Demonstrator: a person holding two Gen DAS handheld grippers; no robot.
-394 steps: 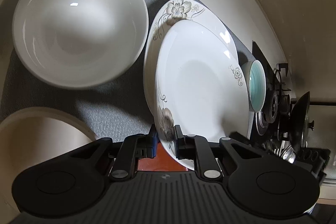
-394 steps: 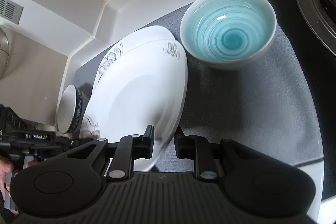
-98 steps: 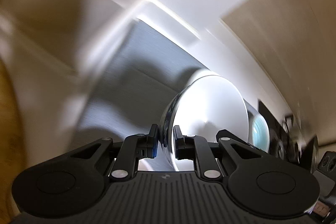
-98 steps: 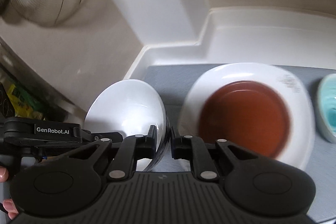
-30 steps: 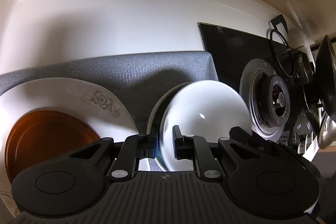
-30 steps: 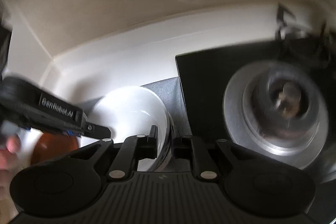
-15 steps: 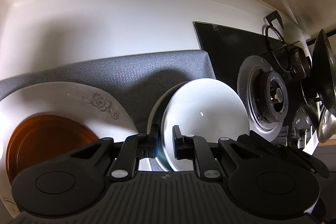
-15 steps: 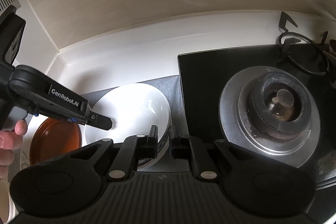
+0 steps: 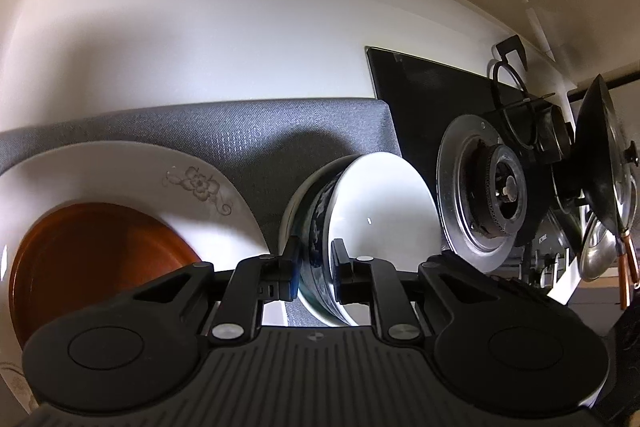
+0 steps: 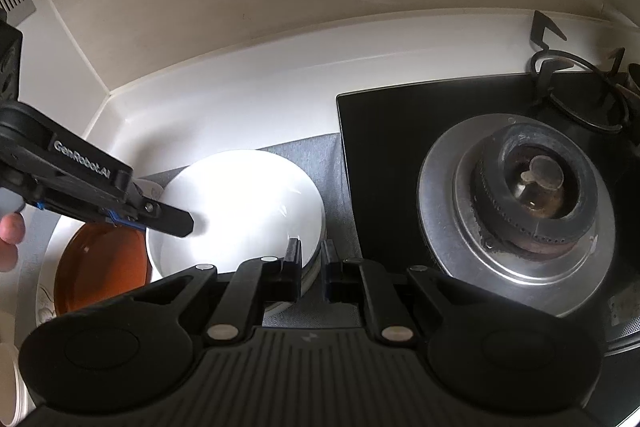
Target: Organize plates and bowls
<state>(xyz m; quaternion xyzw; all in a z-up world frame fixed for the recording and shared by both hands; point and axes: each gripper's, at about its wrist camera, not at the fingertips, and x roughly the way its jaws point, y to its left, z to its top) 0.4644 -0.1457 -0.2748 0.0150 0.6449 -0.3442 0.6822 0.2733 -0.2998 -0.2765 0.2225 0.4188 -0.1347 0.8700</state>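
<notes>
A white bowl with a dark blue patterned outside rests inside another bowl, whose pale rim shows to its left, on the grey mat. My left gripper is shut on the white bowl's near rim, one finger inside and one outside. In the right wrist view the same bowl looks bright white. My right gripper is shut on its right-hand rim. The left gripper's finger reaches in from the left.
A white floral plate carrying a brown plate lies just left of the bowls. A black glass hob with a gas burner borders the mat on the right. A dark pan stands further right. A hand shows at the left edge.
Both grippers have kept their hold on the bowl's rim. The right view has gone from blurred to steady. More of the bowl's patterned outside now shows in the left view.
</notes>
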